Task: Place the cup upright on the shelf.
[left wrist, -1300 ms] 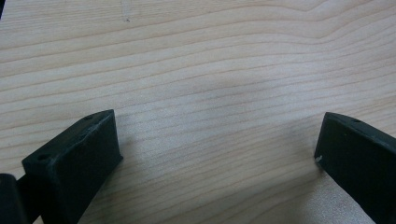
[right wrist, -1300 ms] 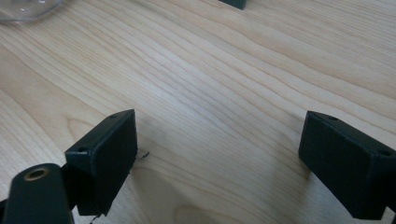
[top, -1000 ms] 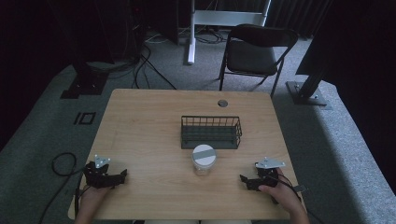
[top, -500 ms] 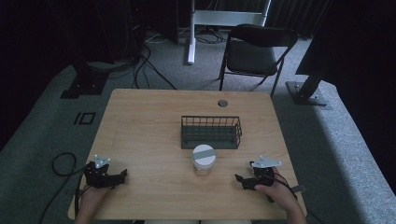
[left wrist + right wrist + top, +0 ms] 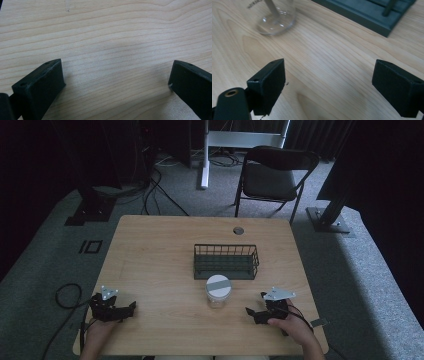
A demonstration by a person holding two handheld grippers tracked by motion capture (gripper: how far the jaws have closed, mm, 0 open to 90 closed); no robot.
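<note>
Both claws rest low at the near edge of the light wooden surface (image 5: pixel 150 265), jaws spread wide and empty: the left claw (image 5: pixel 114 306) near the left corner, the right claw (image 5: pixel 260 312) angled toward the clear glass jar with a pale round lid (image 5: pixel 218 290). That jar stands just in front of the dark green wire basket (image 5: pixel 226 262).

My table (image 5: pixel 150 255) is pale wood, smooth and matt with clear grain. The jar (image 5: pixel 274 17) looks like glossy clear glass. The basket (image 5: pixel 226 261) is dark matt wire. Both my grippers' jaws look matt black plastic.
</note>
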